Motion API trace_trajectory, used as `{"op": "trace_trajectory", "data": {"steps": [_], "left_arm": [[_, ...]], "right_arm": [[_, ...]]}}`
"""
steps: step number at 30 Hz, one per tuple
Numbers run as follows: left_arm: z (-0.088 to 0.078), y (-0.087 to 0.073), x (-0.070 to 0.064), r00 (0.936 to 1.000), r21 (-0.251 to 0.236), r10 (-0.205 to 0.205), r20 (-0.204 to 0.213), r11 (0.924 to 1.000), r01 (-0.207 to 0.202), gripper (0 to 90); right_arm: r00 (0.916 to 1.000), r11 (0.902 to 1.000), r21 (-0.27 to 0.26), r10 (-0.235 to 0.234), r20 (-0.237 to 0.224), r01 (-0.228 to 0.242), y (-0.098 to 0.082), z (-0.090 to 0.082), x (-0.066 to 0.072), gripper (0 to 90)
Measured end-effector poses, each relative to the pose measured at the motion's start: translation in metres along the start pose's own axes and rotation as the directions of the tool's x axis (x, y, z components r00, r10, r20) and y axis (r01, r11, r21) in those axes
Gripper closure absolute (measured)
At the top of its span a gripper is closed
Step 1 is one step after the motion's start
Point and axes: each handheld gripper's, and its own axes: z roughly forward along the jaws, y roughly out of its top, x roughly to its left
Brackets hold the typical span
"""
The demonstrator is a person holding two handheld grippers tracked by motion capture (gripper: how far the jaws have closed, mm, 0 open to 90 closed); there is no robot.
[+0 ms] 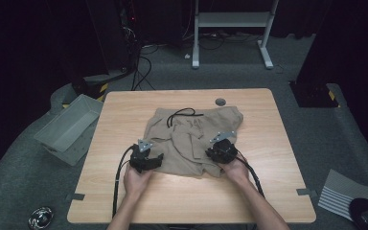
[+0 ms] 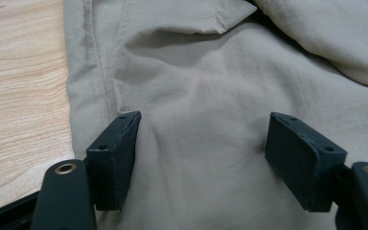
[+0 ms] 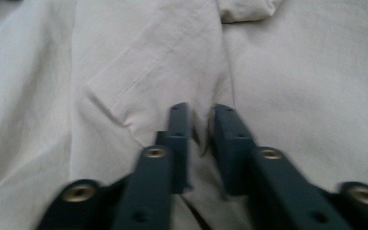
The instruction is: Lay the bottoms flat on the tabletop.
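At the near edge of the table [image 1: 124, 201] the person's two forearms come in, each hand holding a gripper over the near hem of a pair of beige trousers [image 1: 187, 139]. The left gripper [image 2: 201, 143] sits at the garment's left side, jaws wide apart with flat cloth lying between them and neither pad pressing on it; bare wood shows just to the left of the seam. The right gripper [image 3: 201, 129] is at the right side of the near hem, its jaws drawn nearly together with a pinched fold of the cloth clamped between the pads. The trousers lie crumpled in the middle of the table, their black drawstring [image 1: 182, 114] looping at the far end by the waistband. Beyond that, a small grey disc [image 1: 220, 101] is set in the tabletop near the far edge. A grey bin [image 1: 67, 127] rests on the floor to the left.
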Motion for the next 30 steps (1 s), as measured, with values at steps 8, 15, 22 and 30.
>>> {"op": "trace_trajectory", "data": {"steps": [8, 15, 22, 30], "left_arm": [[0.000, 0.000, -0.001, 1.0000, 0.001, -0.004, -0.005, 1.0000, 0.004, 29.0], [0.000, 0.000, -0.001, 1.0000, 0.001, -0.005, -0.005, 1.0000, 0.005, 29.0], [0.000, 0.000, -0.001, 1.0000, 0.001, -0.005, -0.006, 1.0000, 0.005, 29.0], [0.000, 0.000, 0.000, 1.0000, 0.002, -0.004, -0.007, 1.0000, 0.004, 29.0]], "right_arm": [[0.9987, 0.9985, -0.054, 0.011, 0.050, -0.008, -0.013, -0.021, -0.008, 88.2], [0.9904, 0.9941, -0.083, 0.079, 0.113, -0.070, -0.032, -0.047, -0.030, 88.1], [0.9718, 0.9858, -0.081, 0.160, 0.174, -0.147, -0.069, -0.070, -0.048, 88.1], [0.9550, 0.9787, -0.047, 0.205, 0.214, -0.200, -0.092, -0.077, -0.054, 83.3]]}}
